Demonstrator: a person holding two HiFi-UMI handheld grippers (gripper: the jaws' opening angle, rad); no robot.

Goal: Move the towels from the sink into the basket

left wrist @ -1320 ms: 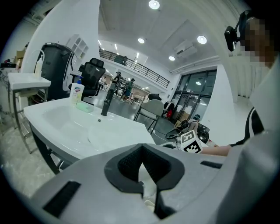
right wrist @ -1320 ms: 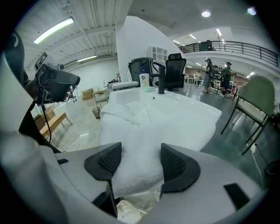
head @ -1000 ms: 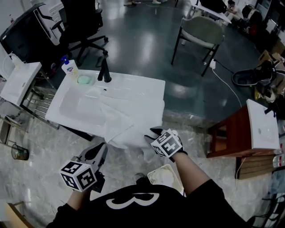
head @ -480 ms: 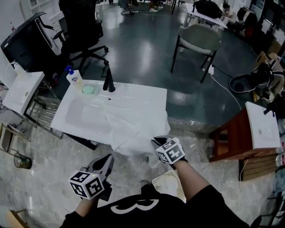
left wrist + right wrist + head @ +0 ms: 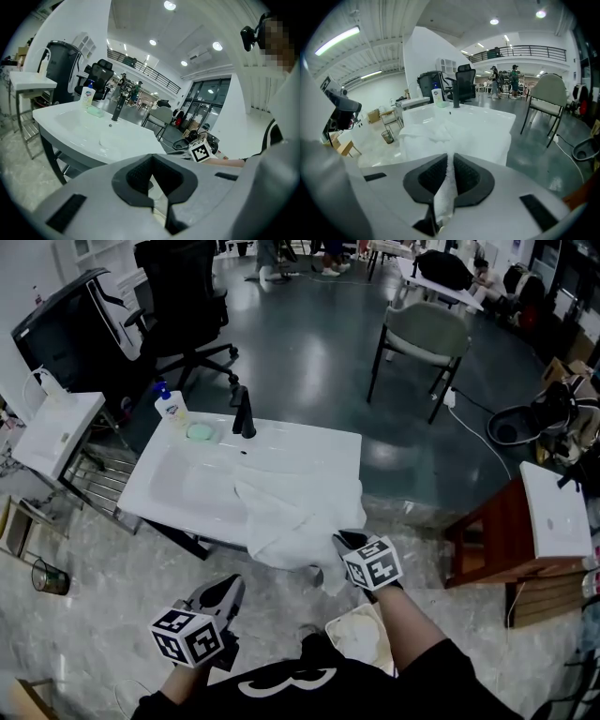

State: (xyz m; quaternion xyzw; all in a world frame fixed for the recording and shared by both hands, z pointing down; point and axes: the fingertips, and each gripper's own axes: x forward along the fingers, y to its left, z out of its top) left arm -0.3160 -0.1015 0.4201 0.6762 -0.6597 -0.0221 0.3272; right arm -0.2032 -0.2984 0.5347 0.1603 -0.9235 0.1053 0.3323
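The right gripper's [image 5: 347, 542] jaws had just clamped the crumpled white cloth towel [image 5: 292, 521] at the white ceramic sink's [image 5: 192, 486] front edge, likely ready for lifting; the left gripper [image 5: 225, 592] was closed, empty.

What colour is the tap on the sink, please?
Black. The tap shows best in the head view.

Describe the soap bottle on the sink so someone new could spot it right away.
Start at the white sink directly in front of the person. At its far edge, left of the black faucet, stands the soap bottle. It is the only upright bottle on this sink: white with a blue pump top, beside a low green block.
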